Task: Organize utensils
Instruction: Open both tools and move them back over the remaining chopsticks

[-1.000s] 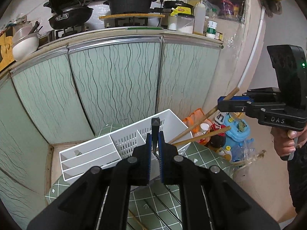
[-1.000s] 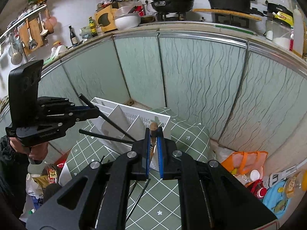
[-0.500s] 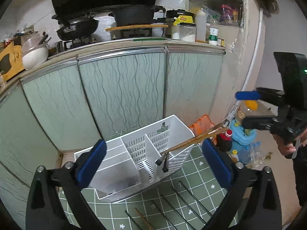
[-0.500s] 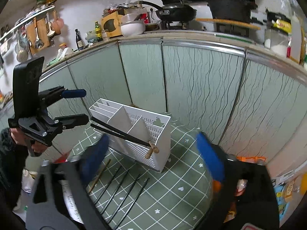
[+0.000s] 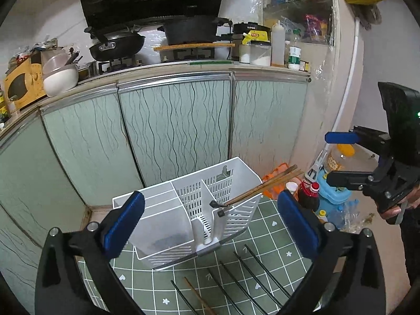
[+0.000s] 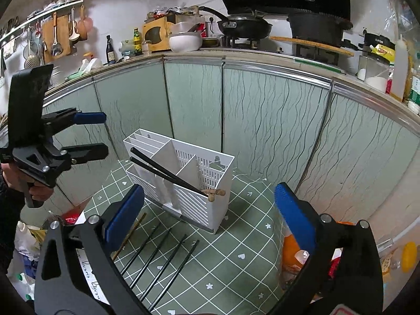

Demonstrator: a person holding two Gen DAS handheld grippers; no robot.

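Note:
A white slotted utensil holder (image 5: 183, 210) (image 6: 183, 173) stands on a green tiled mat. Two black chopsticks (image 6: 162, 170) and two wooden chopsticks (image 5: 262, 186) lie slanted across its compartments, sticking out over the rims. Several black chopsticks (image 6: 160, 260) (image 5: 252, 275) and one wooden one (image 6: 128, 236) (image 5: 197, 296) lie on the mat in front. My left gripper (image 5: 210, 225) (image 6: 92, 134) is open and empty, back from the holder. My right gripper (image 6: 207, 223) (image 5: 338, 157) is open and empty, also back from it.
Green cabinet doors (image 5: 173, 131) stand right behind the holder, under a counter with pans and jars. Bottles and bags (image 5: 315, 194) crowd the floor at the mat's right. A paper sheet (image 6: 86, 267) lies at the mat's left.
Both grippers opened and let go of their chopsticks, which now rest in the holder. Both grippers pulled back and up from the holder.

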